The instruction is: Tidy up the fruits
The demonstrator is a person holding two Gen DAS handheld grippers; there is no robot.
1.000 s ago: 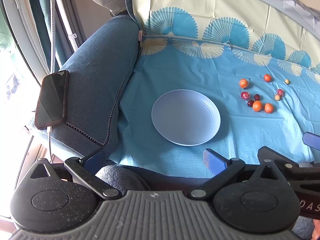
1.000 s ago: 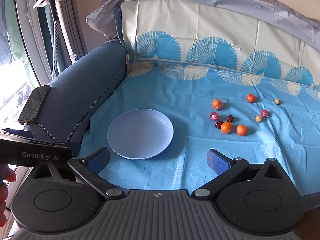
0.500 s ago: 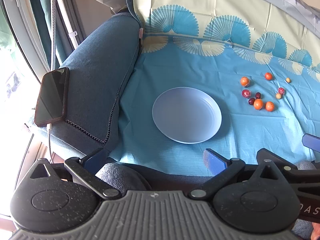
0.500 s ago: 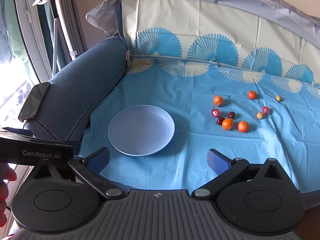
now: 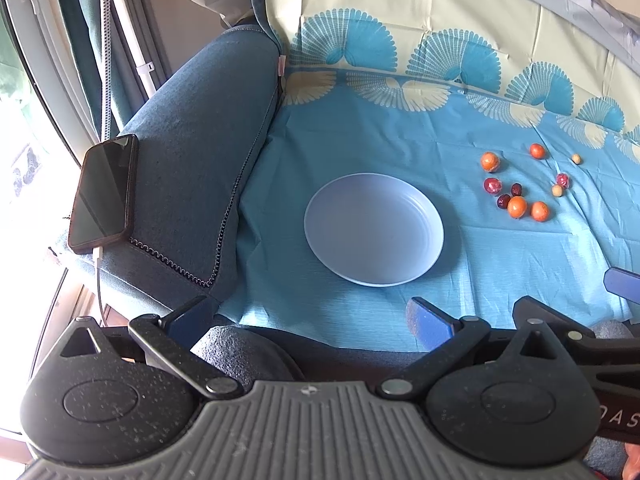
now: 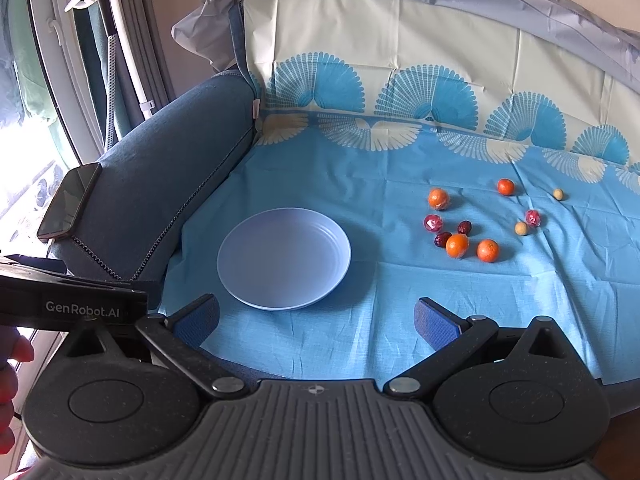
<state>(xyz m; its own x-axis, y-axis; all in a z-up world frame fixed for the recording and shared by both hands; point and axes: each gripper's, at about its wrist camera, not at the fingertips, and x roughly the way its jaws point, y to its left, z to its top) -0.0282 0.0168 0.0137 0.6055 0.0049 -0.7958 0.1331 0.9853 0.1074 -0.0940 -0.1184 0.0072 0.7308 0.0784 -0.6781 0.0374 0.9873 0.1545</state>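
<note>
A pale blue plate (image 5: 428,240) (image 6: 240,280) lies bare on the blue cloth spread over a sofa seat. To its right lie several small fruits: orange ones (image 5: 517,207) (image 6: 457,245), dark red ones (image 5: 516,189) (image 6: 465,227), pink wrapped ones (image 5: 492,185) (image 6: 433,223) and small beige ones (image 5: 557,190) (image 6: 521,228). My left gripper (image 5: 310,316) hovers open near the seat's front edge, nothing between its fingers. My right gripper (image 6: 316,316) is likewise open and holds nothing, well short of the plate and the fruits.
A dark phone (image 5: 103,192) (image 6: 70,200) rests on the blue sofa armrest (image 5: 192,168) at left, with a cable hanging from it. The patterned cloth climbs the backrest (image 6: 400,60). A window and a white stand (image 6: 120,40) are far left.
Both grippers have drawn back and risen slightly, so the plate and fruits sit a little higher and farther in both views. Nothing on the cloth has moved.
</note>
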